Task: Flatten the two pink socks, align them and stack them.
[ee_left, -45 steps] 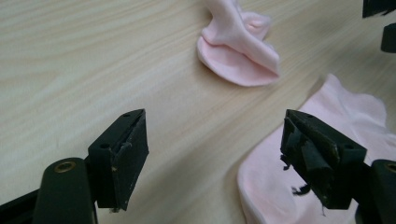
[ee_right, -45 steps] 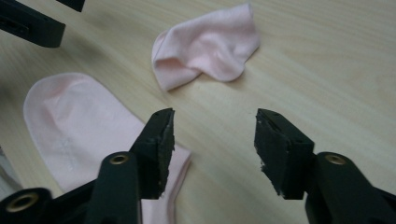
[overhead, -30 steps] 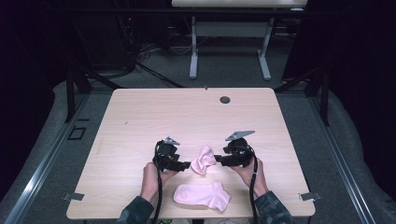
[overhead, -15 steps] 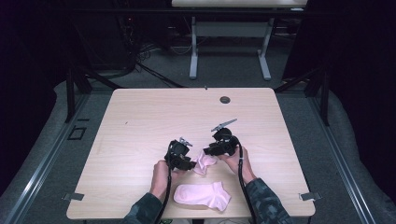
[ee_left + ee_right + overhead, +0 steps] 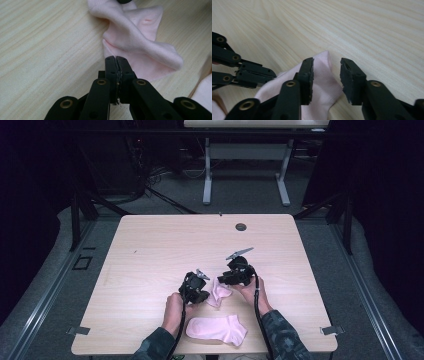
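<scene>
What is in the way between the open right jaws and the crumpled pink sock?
Nothing visible. The right gripper already straddles a corner of the crumpled pink sock, with only bare wooden table around. The left gripper, shut, is at the sock's other edge, off to the side.

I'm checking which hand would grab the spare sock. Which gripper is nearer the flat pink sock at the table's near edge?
Left. The left gripper sits just above the flat pink sock; the right gripper is farther up, beyond the crumpled sock.

High view overlooks the table [image 5: 150, 250]; both claw views sit close.
</scene>
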Demonstrator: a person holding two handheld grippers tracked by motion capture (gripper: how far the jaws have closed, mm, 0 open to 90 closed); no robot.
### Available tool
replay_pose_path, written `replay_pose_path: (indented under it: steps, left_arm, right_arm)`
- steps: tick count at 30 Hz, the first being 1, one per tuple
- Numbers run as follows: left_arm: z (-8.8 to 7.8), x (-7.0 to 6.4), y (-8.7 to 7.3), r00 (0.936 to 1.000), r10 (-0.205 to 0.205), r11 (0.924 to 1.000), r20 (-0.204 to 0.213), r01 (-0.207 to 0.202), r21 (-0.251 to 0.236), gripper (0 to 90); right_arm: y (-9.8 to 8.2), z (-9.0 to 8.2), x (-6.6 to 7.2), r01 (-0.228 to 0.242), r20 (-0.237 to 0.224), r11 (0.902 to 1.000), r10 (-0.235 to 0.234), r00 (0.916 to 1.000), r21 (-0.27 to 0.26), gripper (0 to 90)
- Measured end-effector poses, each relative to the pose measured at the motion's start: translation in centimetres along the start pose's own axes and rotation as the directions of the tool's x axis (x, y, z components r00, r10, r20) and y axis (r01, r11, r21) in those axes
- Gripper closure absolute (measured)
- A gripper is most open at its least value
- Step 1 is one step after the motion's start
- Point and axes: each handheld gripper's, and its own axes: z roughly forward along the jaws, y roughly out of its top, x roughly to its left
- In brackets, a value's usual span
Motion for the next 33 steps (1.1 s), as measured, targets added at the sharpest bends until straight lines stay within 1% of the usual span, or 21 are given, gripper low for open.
replay_pose_path:
  steps: [2, 3, 4, 6, 7, 9, 10, 11, 13, 15, 16, 18, 20, 21, 23, 24, 26, 29, 30, 31, 33]
  left_arm:
    - [0.0, 0.0, 0.0, 1.0000, 0.000, 1.0000, -0.005, 0.000, -0.001, 88.4]
    - [0.0, 0.0, 0.0, 1.0000, -0.001, 1.0000, -0.007, 0.001, -0.002, 88.4]
    - [0.0, 0.0, 0.0, 1.0000, -0.003, 1.0000, -0.007, 0.003, -0.005, 88.4]
    - [0.0, 0.0, 0.0, 0.9999, -0.004, 1.0000, -0.010, 0.004, -0.006, 88.4]
    - [0.0, 0.0, 0.0, 0.9999, -0.006, 0.9999, -0.013, 0.006, -0.008, 88.4]
    - [0.0, 0.0, -0.1, 0.9999, -0.008, 0.9999, -0.013, 0.008, -0.011, 88.4]
    - [0.0, 0.0, -0.1, 0.9999, -0.009, 0.9999, -0.014, 0.009, -0.010, 88.4]
    - [0.0, -0.1, -0.1, 0.9999, -0.008, 0.9999, -0.015, 0.008, -0.011, 88.4]
    - [0.0, -0.1, -0.2, 0.9997, -0.011, 0.9998, -0.022, 0.010, -0.018, 88.6]
    - [0.0, -0.1, -0.3, 0.9996, -0.020, 0.9994, -0.019, 0.019, -0.028, 88.7]
    - [-0.1, 0.0, -0.3, 0.9996, -0.022, 0.9993, -0.019, 0.022, -0.029, 88.7]
    - [-0.4, 0.2, -0.5, 0.9994, -0.032, 0.9986, -0.017, 0.031, -0.042, 88.8]
    - [-0.9, 0.4, -0.8, 0.9988, -0.047, 0.9970, -0.014, 0.046, -0.062, 88.8]
    - [-1.2, 0.5, -1.0, 0.9985, -0.052, 0.9963, -0.018, 0.050, -0.070, 88.8]
    - [-1.9, 0.6, -1.3, 0.9979, -0.063, 0.9935, -0.013, 0.061, -0.095, 88.8]
    - [-2.2, 0.6, -1.5, 0.9977, -0.066, 0.9924, -0.017, 0.064, -0.106, 88.8]
    - [-2.9, 0.7, -1.8, 0.9971, -0.075, 0.9901, -0.013, 0.073, -0.120, 88.8]
    - [-3.7, 0.8, -2.3, 0.9967, -0.080, 0.9890, -0.010, 0.078, -0.126, 88.8]
    - [-3.9, 0.9, -2.4, 0.9959, -0.090, 0.9883, -0.005, 0.089, -0.124, 88.7]
    - [-4.1, 1.1, -2.6, 0.9953, -0.097, 0.9876, -0.007, 0.095, -0.125, 88.8]
    - [-4.4, 1.5, -2.9, 0.9942, -0.107, 0.9864, -0.011, 0.105, -0.127, 88.8]
  right_arm:
    - [0.0, 0.6, -0.2, -0.003, 0.001, 0.9997, 0.003, 1.0000, 0.025, 60.5]
    - [0.0, 1.0, -0.2, 0.003, 0.012, 0.9993, -0.003, 0.9999, 0.038, 61.5]
    - [-0.1, 1.3, -0.1, 0.005, 0.018, 0.9990, -0.006, 0.9998, 0.043, 64.1]
    - [-0.2, 1.6, 0.1, 0.027, 0.030, 0.9979, -0.029, 0.9991, 0.059, 68.3]
    - [-0.2, 1.6, 0.3, 0.033, 0.037, 0.9980, -0.035, 0.9987, 0.053, 70.4]
    - [-0.2, 1.6, 0.6, 0.053, 0.057, 0.9963, -0.057, 0.9968, 0.067, 76.4]
    - [-0.3, 1.7, 0.8, 0.050, 0.051, 0.9974, -0.052, 0.9973, 0.052, 80.0]
    - [-0.3, 1.7, 0.9, 0.069, 0.056, 0.9959, -0.072, 0.9958, 0.059, 83.0]
    - [-0.6, 1.7, 1.1, 0.059, 0.062, 0.9976, -0.061, 0.9962, 0.038, 85.2]
    - [-0.6, 1.5, 1.0, 0.057, 0.064, 0.9974, -0.059, 0.9962, 0.044, 86.0]
    - [-0.6, 1.4, 1.1, 0.056, 0.073, 0.9975, -0.059, 0.9955, 0.042, 86.1]
    - [-0.6, 0.7, 1.1, 0.048, 0.076, 0.9983, -0.051, 0.9958, 0.032, 86.1]
    - [-0.7, -0.1, 1.3, 0.043, 0.093, 0.9990, -0.044, 0.9947, 0.006, 86.1]
    - [-0.7, -0.7, 1.3, 0.036, 0.091, 0.9993, -0.037, 0.9952, 0.006, 86.1]
    - [-0.9, -1.6, 1.4, 0.020, 0.097, 0.9997, -0.018, 0.9951, -0.016, 86.0]
    - [-1.0, -2.1, 1.5, 0.017, 0.109, 0.9998, -0.016, 0.9939, -0.008, 86.0]
    - [-1.3, -3.0, 1.5, -0.006, 0.108, 1.0000, 0.007, 0.9942, -0.007, 86.0]
    - [-1.9, -4.0, 1.7, -0.044, 0.113, 0.9989, 0.046, 0.9926, -0.018, 85.8]
    - [-2.0, -4.4, 1.7, -0.045, 0.112, 0.9989, 0.046, 0.9926, -0.010, 85.8]
    - [-2.2, -4.6, 1.8, -0.055, 0.114, 0.9984, 0.057, 0.9918, -0.015, 85.8]
    - [-2.6, -5.0, 1.9, -0.061, 0.123, 0.9981, 0.061, 0.9905, -0.008, 85.7]
